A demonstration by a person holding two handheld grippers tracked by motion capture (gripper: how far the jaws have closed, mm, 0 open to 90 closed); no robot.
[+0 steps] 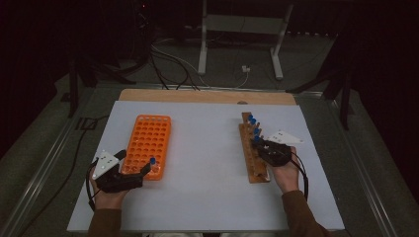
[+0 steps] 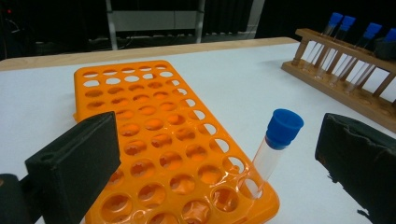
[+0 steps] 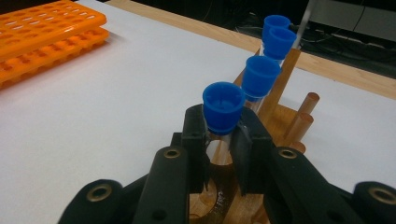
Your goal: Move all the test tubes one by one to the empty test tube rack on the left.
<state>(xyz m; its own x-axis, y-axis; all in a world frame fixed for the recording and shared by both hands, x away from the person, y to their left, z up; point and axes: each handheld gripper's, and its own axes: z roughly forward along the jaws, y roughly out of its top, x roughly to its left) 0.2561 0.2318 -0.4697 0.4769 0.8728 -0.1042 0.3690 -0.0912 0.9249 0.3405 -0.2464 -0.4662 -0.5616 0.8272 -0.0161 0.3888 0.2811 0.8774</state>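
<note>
High view: a white table top is seen, with an orange tube rack lying at the left and a wooden tube rack running near to far at the right. The left gripper is held at the near end of the orange rack, and the right gripper is held over the wooden rack about midway along it. A wooden board edge is seen along the far side of the table.

From the left gripper view, the jaws are seen spread wide with nothing between their pads. A single blue-capped tube is stood, tilted slightly, in a hole at the near right corner of the orange rack, between the two jaws but apart from both. The wooden rack with its capped tubes is seen far off at the right.

From the right gripper view, the jaws are seen drawn in close on either side of a blue-capped tube in the wooden rack, just under its cap; the pads appear to touch the glass. Three more capped tubes are stood in the rack beyond it, in a row towards the far end. Empty wooden pegs are seen at the right of the row.
</note>
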